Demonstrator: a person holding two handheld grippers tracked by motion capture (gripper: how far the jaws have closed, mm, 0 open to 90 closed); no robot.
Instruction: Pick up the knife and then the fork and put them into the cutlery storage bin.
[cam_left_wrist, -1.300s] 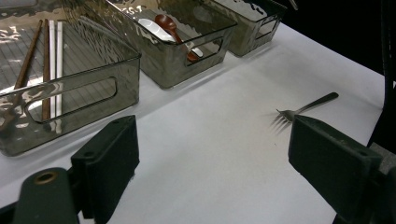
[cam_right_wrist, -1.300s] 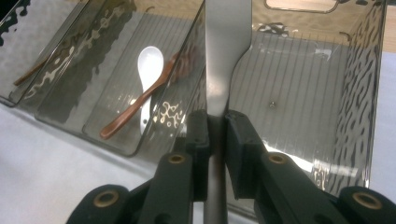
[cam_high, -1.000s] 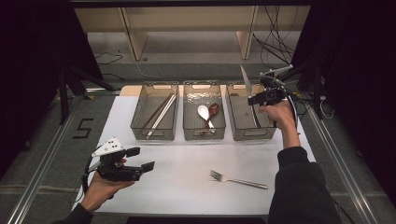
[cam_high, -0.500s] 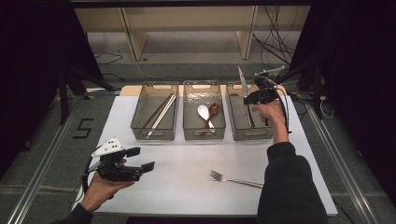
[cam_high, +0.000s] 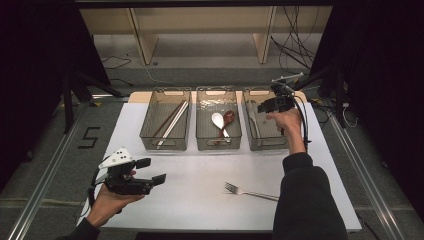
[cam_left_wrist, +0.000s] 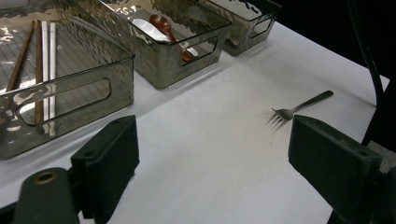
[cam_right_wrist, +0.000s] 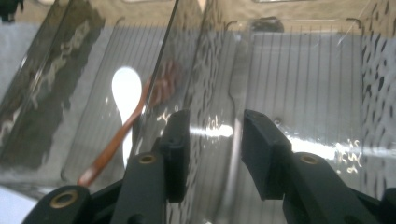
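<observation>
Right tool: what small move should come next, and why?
Probably lift the right tool straight up out of the right bin. Its jaws have just been opening, and the knife seen between them seems to lie loose on the bin floor, no pad pressing it. A fork waits on the table, so clearing the bin comes first.

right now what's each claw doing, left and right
Left claw: open, holding nothing, over bare table short of the fork.
Right claw: jaws have just been opening, now apart over the right-hand bin; a knife lies in it, no longer gripped.
</observation>
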